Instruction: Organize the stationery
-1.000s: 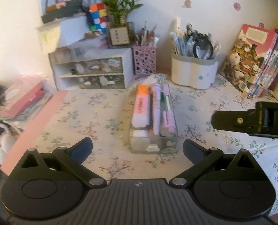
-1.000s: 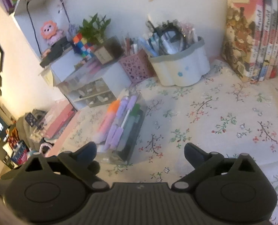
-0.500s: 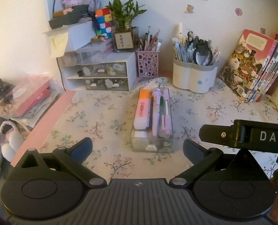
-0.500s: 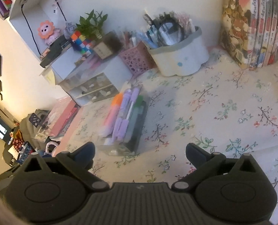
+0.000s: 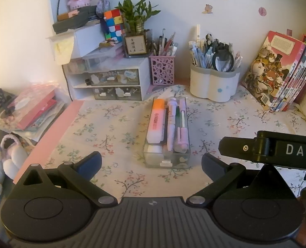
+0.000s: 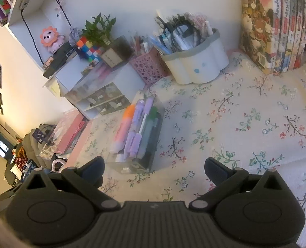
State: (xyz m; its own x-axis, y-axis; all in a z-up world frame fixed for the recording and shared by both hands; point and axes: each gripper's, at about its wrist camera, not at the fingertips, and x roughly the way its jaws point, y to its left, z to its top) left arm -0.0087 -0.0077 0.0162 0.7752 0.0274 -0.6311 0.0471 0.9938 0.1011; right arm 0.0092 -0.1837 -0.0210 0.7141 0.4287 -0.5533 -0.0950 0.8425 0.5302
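A clear plastic drawer tray (image 5: 167, 161) lies on the floral cloth in the middle of the desk. It holds an orange-capped highlighter (image 5: 156, 121), purple and pink pens (image 5: 171, 124) and a green pen. It also shows in the right wrist view (image 6: 151, 155). My left gripper (image 5: 151, 162) is open and empty, just short of the tray's near end. My right gripper (image 6: 154, 167) is open and empty, above the cloth to the right of the tray. Its body (image 5: 277, 150) shows at the right of the left wrist view.
At the back stand a white mini drawer unit (image 5: 111, 82), a pink mesh pen cup (image 5: 163, 70), a white pen holder (image 5: 214, 86) full of pens and a row of books (image 5: 277, 72). A plant and puzzle cube sit on the drawer unit. Pink packets (image 5: 33, 111) lie at left.
Both grippers have drawn back and risen a little from the tray, which looks smaller now. The right gripper's body has shifted lower in the left wrist view. Both stay open.
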